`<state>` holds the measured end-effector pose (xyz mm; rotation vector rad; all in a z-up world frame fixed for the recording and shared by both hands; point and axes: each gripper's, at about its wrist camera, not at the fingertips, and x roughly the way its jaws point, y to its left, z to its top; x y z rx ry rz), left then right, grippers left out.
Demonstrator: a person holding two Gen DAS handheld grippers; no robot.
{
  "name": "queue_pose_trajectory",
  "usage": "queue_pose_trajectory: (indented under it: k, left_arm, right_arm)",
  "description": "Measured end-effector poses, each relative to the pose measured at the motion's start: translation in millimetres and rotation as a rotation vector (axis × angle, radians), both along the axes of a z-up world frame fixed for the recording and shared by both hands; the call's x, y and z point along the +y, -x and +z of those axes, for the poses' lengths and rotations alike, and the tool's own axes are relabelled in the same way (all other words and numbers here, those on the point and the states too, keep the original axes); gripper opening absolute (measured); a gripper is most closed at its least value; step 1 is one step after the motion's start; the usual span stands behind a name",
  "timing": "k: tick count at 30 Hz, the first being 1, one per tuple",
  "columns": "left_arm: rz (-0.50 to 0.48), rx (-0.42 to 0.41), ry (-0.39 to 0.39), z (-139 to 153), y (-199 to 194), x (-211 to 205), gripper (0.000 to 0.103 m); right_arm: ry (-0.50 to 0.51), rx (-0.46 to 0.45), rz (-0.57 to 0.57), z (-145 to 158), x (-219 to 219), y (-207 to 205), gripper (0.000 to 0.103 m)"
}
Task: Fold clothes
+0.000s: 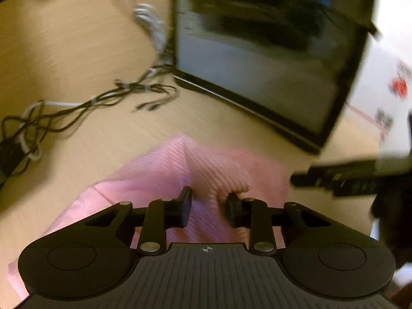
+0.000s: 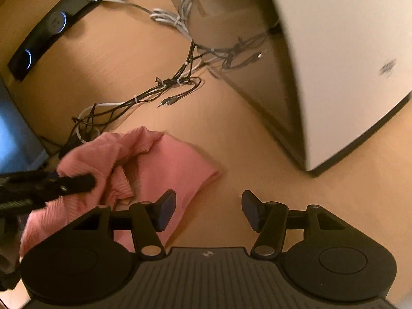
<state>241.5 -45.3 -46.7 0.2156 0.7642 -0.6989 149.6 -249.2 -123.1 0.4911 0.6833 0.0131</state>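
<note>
I'm pinching a raised fold of the pink garment in my left gripper; my right gripper is hanging spread, empty, the cloth edge behind its left finger. No legible writing.

Both pictures look warm and a bit dim. The top parts are smeared with blur, and the edges bend.

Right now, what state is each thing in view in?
Pink garment: partly folded, one bunched end lifted.
Left hand-held gripper: shut on a fold of the pink garment.
Right hand-held gripper: open, nothing between its pads.
Cables: loose, tangled on the desk.
Monitor: dark, apparently off.
</note>
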Motion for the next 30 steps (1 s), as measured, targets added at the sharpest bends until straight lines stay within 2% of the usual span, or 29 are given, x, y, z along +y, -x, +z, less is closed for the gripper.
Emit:
queue_pose_trajectory:
  k: [4, 7, 10, 12, 16, 20, 23, 24, 26, 27, 28, 30]
  left_arm:
    - [0.066, 0.087, 0.097, 9, -17, 22, 0.029]
    - [0.088, 0.112, 0.115, 12, -24, 34, 0.029]
    - [0.105, 0.119, 0.114, 14, -27, 42, 0.029]
    - [0.115, 0.135, 0.126, 14, -32, 47, 0.029]
    - [0.123, 0.145, 0.144, 15, -37, 53, 0.029]
    - [0.138, 0.162, 0.166, 12, -45, 56, 0.029]
    - [0.146, 0.199, 0.22, 12, -50, 58, 0.029]
    - [0.137, 0.217, 0.251, 13, -49, 58, 0.029]
    - [0.109, 0.246, 0.297, 14, -47, 54, 0.031]
    - [0.094, 0.246, 0.294, 14, -45, 50, 0.034]
    - [0.081, 0.246, 0.29, 14, -42, 45, 0.036]
    - [0.069, 0.243, 0.272, 10, -38, 38, 0.039]
  right_arm:
    - [0.015, -0.026, 0.002, -2, 15, -26, 0.058]
    - [0.02, -0.038, -0.008, -4, 22, -44, 0.055]
    - [0.073, -0.045, 0.036, 1, 29, -56, 0.006]
    - [0.154, -0.096, 0.094, 14, 34, -53, 0.006]
    - [0.458, -0.173, 0.324, 37, 66, -34, 0.005]
    - [0.707, -0.151, 0.59, 23, 106, -12, 0.003]
    - [0.826, -0.136, 0.729, 4, 128, 2, 0.003]
    - [0.855, -0.139, 0.759, -1, 135, 6, 0.0]
    - [0.834, -0.133, 0.772, 2, 137, 9, 0.0]
    - [0.817, -0.13, 0.775, 4, 138, 9, 0.0]
    - [0.779, -0.124, 0.753, 10, 134, 8, 0.002]
    - [0.678, -0.109, 0.629, 26, 115, 4, 0.004]
